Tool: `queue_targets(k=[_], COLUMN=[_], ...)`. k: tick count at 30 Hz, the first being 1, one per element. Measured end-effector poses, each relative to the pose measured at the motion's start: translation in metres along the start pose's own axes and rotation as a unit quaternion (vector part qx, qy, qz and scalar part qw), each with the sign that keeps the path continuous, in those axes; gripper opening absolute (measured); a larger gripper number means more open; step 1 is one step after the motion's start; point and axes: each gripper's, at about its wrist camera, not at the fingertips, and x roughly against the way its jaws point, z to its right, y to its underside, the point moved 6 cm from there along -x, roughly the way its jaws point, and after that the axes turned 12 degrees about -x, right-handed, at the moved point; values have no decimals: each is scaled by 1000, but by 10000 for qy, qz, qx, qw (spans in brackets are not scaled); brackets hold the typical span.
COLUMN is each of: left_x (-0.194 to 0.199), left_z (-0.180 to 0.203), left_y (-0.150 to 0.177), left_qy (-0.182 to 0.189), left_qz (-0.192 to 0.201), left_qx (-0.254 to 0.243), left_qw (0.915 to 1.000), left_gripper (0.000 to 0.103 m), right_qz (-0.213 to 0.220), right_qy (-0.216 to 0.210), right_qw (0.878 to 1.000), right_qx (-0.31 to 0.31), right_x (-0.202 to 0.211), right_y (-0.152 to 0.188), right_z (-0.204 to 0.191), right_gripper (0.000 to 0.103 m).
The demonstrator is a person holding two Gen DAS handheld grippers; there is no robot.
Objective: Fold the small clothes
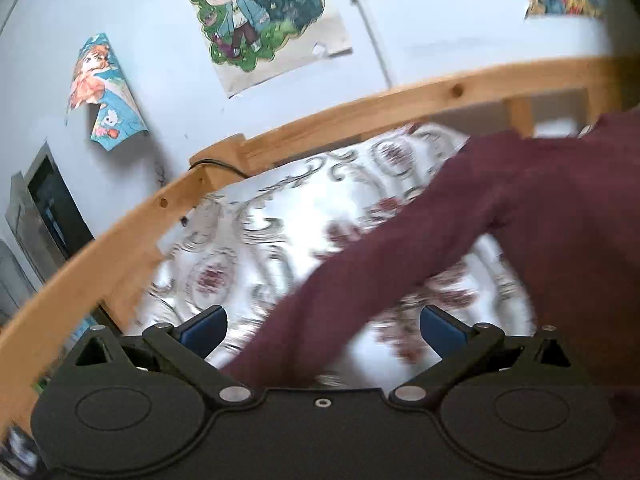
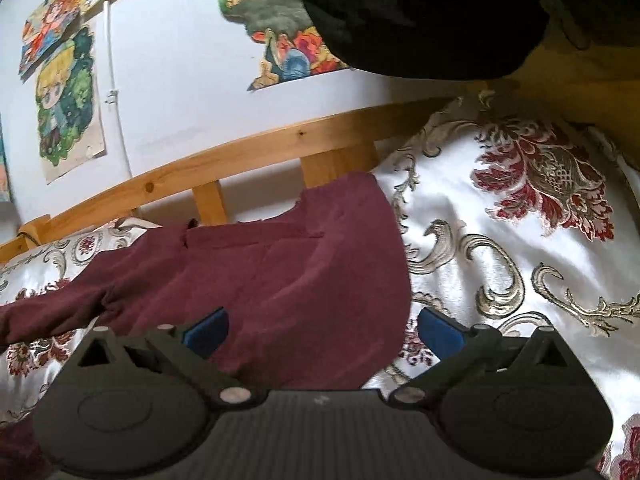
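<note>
A small maroon long-sleeved garment [image 2: 288, 264] lies spread on a white satin bedspread with red and gold flowers [image 2: 500, 248]. In the left wrist view its sleeve [image 1: 400, 240] runs from the body at the right down toward my left gripper [image 1: 322, 330], which is open with its blue pads wide apart just above the sleeve end. My right gripper [image 2: 322, 330] is open too, over the garment's lower right part, its left pad over the cloth and its right pad over the bedspread. Neither holds anything.
A wooden bed rail [image 1: 360, 116] curves along the far side of the bed, with slats [image 2: 208, 204] below it. Behind it is a white wall with cartoon posters [image 1: 256, 20]. A black bulky cloth [image 2: 420, 16] hangs at the upper right. A dark cabinet [image 1: 48, 208] stands at left.
</note>
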Motion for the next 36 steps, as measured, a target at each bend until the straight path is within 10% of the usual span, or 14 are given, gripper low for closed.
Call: queue_targets(k=[6,12,22,36], left_x=[-32,-43,-1,79], left_z=[-35,-23,-69,70], left_y=[8,23,-42,-124], left_qy=[309,922,2211,4206], left_qz=[-462,-848,-820,-321], left_qx=[-385,-801,734,134], left_qw=[9977,9889,9690,9066], left_gripper=[78,9,4,4], right_qz=[-191,-390,-287,-34], right_qy=[191,412,392,361], right_qw=[9994,9984,9988,9990], right_qx=[206,8,-51,-268], right_x=[-1,-4,4,17], right_y=[8,14,5,-21], right_z=[-5,6,5,10], right_gripper=[103,103,103,103])
